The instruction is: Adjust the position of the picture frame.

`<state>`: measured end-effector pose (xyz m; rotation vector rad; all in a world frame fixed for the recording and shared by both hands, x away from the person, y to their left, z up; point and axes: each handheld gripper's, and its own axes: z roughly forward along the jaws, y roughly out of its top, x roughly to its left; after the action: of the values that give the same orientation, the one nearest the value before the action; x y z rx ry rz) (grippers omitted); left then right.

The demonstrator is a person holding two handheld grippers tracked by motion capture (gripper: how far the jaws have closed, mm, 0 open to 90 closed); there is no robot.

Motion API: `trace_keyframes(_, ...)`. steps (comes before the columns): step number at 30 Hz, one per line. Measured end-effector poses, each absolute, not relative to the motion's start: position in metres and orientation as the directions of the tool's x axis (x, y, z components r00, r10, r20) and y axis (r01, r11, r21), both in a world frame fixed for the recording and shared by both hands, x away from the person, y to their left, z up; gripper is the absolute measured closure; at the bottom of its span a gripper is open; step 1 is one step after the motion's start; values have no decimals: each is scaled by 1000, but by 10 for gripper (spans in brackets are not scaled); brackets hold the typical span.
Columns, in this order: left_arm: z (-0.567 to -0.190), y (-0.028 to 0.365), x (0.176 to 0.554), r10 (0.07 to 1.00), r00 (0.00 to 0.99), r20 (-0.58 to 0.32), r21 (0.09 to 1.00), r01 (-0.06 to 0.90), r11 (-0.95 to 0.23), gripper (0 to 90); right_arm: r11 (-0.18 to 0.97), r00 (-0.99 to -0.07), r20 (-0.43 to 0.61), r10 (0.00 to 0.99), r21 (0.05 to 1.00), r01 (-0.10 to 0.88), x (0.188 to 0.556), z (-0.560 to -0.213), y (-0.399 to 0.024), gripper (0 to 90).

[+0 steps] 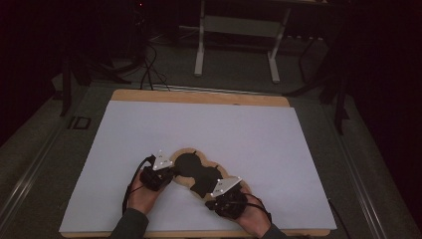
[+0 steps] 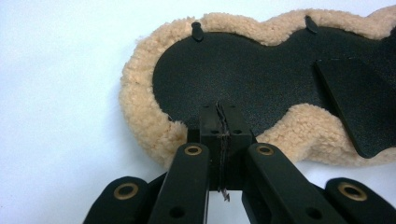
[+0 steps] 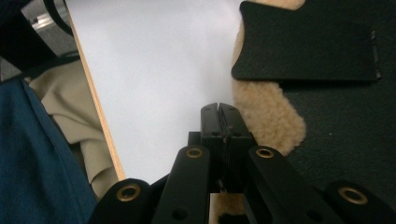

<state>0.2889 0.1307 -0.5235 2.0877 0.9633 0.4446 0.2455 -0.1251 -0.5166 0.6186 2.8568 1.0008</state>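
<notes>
A peanut-shaped pad (image 1: 199, 172) with a black face and a tan fleece rim lies on the white sheet near the front. In the left gripper view, the pad (image 2: 243, 70) has two small black tabs at its far rim and a loose black flap (image 2: 355, 102). My left gripper (image 1: 173, 175) is at the pad's left end. Its jaws are shut, with the tips (image 2: 219, 109) over the near rim. My right gripper (image 1: 211, 195) is at the pad's near right edge. It is also shut (image 3: 219, 109), beside the fleece rim (image 3: 266, 116).
The white sheet (image 1: 199, 124) covers a wooden board (image 1: 199, 97) whose near edge (image 3: 100, 116) runs close to the right gripper. Beyond the table stand a metal frame (image 1: 239, 30) and floor cables (image 1: 149, 69). The person's clothing (image 3: 42, 154) lies past the near edge.
</notes>
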Motion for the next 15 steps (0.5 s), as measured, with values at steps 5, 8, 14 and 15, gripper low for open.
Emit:
trace_keyframes(5,-524,130,288,761,649,-1,771,485,-412,900,719,-922,70,380,605,342,246,-517,-125,900)
trace_keyframes(8,-524,129,288,762,647,4,771,483,-414,900,730,-926,48,373,601,325,244,-516,-124,900)
trace_keyframes(14,-524,129,287,761,649,6,771,481,-417,899,742,-930,33,365,594,312,246,-516,-125,900)
trace_keyframes(15,-524,129,287,760,649,8,770,482,-419,899,743,-931,29,365,593,310,246,-516,-126,900)
